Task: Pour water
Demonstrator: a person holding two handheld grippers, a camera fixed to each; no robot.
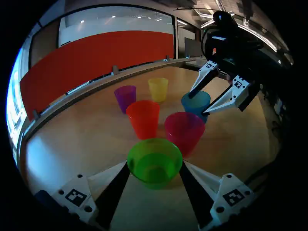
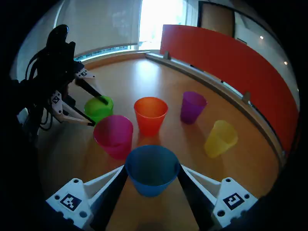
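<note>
I see the orange cup (image 1: 143,117), pink cup (image 1: 184,131), purple cup (image 1: 125,97) and yellow cup (image 1: 158,88) crowding the table (image 1: 77,142) ahead. My left gripper (image 1: 154,164) clamps the translucent green cup (image 1: 154,154). My right gripper (image 2: 152,168) clamps the blue cup (image 2: 152,181), just beside the pink cup.

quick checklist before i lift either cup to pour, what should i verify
1. Left tongs straddle the translucent green plastic cup: ok.
2. Right tongs straddle the blue plastic cup: ok.
3. Grip firm on both cups: cannot tell.
4. Water in either cup: cannot tell.
5. Both cups upright on the wooden table: ok.
6. Room around them: not ok. The pink plastic cup stands close to both, so lifting straight up first is probably safest.
</note>
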